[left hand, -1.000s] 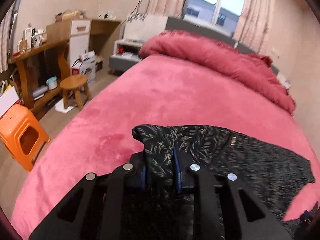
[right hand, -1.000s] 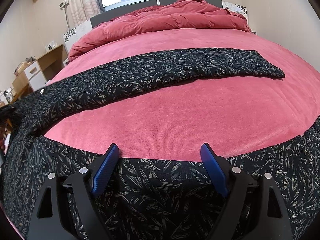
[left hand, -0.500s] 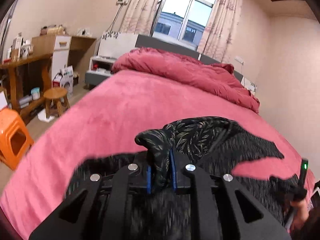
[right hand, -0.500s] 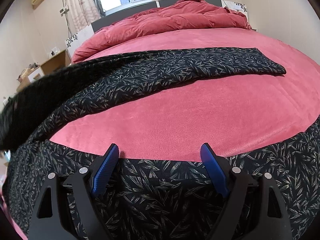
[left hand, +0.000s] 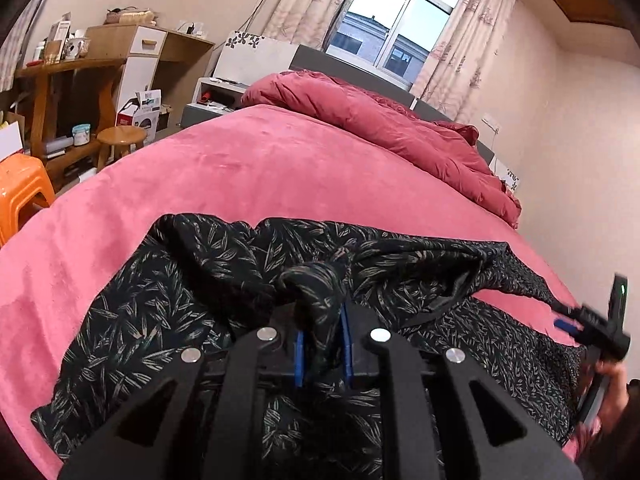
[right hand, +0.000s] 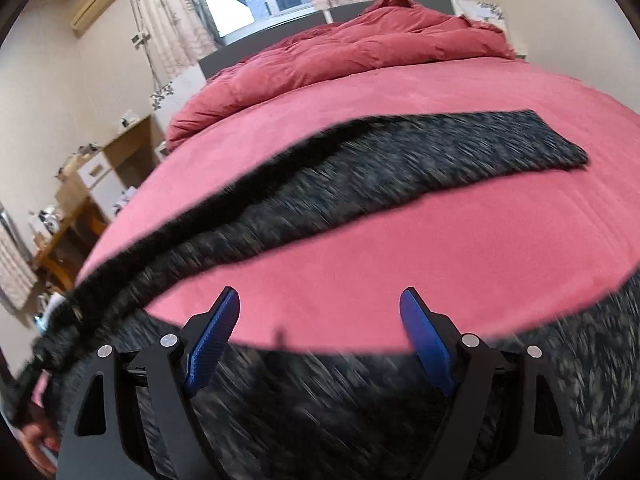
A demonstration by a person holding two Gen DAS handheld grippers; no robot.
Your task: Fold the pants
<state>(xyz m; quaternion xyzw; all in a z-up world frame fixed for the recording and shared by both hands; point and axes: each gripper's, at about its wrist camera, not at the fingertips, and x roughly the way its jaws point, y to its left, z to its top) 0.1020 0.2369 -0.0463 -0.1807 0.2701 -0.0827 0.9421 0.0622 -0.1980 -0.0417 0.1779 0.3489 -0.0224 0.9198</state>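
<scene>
The pants (left hand: 192, 308) are black with a pale leaf print and lie on a pink bed (left hand: 280, 168). My left gripper (left hand: 322, 344) is shut on a bunched fold of the pants and holds it above the rest of the cloth. In the right wrist view one leg of the pants (right hand: 420, 160) stretches across the bed and another part lies under the gripper. My right gripper (right hand: 320, 336) is open and empty, low over the pants near the bed's front edge. It also shows in the left wrist view (left hand: 592, 332) at the far right.
A crumpled red duvet (left hand: 380, 128) lies at the head of the bed. Left of the bed stand an orange plastic stool (left hand: 20, 192), a round wooden stool (left hand: 120, 140) and a wooden desk (left hand: 68, 76) with clutter.
My left gripper has carried the held fold toward the right over the rest of the pants. The far leg has shifted and blurs in the right wrist view. My right gripper stayed open.
</scene>
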